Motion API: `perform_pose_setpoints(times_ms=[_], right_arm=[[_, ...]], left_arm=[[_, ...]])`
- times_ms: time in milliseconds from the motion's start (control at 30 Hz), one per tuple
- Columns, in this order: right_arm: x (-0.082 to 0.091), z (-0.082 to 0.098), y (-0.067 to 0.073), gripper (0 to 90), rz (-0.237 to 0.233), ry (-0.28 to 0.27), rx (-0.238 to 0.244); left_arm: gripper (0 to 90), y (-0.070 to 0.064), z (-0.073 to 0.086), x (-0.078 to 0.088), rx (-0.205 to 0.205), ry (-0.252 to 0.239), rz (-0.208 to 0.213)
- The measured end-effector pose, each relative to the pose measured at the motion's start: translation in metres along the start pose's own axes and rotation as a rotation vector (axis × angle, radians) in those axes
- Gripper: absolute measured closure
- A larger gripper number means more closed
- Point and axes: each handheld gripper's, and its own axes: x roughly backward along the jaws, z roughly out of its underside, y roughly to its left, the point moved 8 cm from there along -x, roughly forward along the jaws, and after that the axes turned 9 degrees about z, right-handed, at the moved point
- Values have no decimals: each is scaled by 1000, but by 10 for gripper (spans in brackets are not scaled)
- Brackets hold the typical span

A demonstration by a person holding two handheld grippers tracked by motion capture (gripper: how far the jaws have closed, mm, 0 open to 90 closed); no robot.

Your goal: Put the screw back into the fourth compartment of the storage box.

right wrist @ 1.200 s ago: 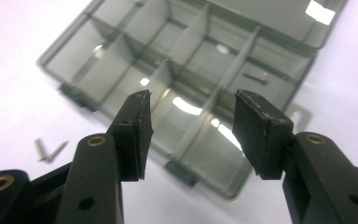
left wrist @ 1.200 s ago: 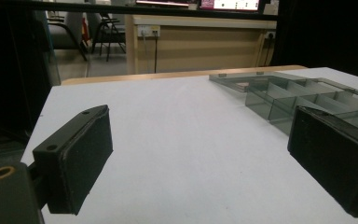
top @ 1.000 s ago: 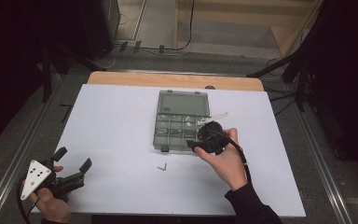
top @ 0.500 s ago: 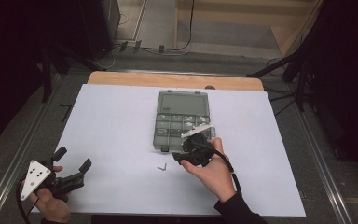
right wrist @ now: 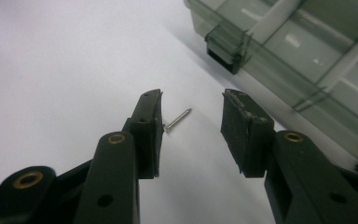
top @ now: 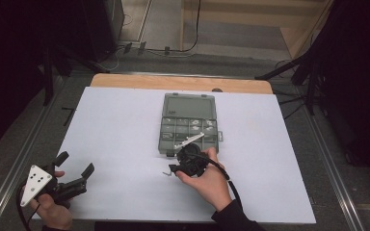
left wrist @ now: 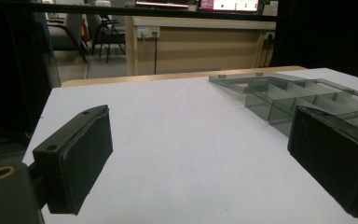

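The right gripper (right wrist: 191,114) comes down over a small nail (right wrist: 177,120) lying on the white table (top: 120,125), just in front of the open organiser box (top: 189,126). Its jaws have just been closing, and they now stand partly apart with the nail between them. One end of the nail lies right by the left pad (right wrist: 154,122), but the pads do not yet press on it, so nothing is gripped. The jaws straddle the nail across its length, which seems the sensible way to pinch so thin a thing off a flat surface. In the high view the right gripper (top: 182,166) sits just off the box's near edge, with the nail (top: 166,173) by its tip. That short distance suggests the nail is meant for one of the compartments.

The left gripper (top: 72,173) rests low at the near left corner of the table, well apart from the box. Its jaws stand wide with nothing between them; its own view (left wrist: 205,163) looks across bare table toward the box (left wrist: 303,95). It looks parked out of the way, leaving the work to the right hand (top: 212,185).
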Motion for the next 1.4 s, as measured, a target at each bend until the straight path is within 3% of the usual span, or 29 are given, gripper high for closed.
perform_pose_setpoints(times_ms=[333, 633, 833, 967, 1133, 1400], right_arm=[[-18, 3, 4, 651, 7, 58, -20], [-27, 3, 8, 663, -3, 78, -34], [-32, 4, 11, 689, 46, 83, 4], [-33, 6, 10, 787, 93, 77, 17], [-33, 7, 6, 889, 86, 77, 32], [-32, 7, 4, 900, 61, 72, 16]], left_arm=[[65, 0, 0, 0, -2, 0, 0], [65, 0, 0, 1, -2, -1, -1], [65, 1, 0, 1, -2, 0, -1], [65, 0, -1, 1, -2, 0, -1], [65, 0, -1, 1, -4, 1, -1], [65, 1, 0, 1, -2, 2, -2]])
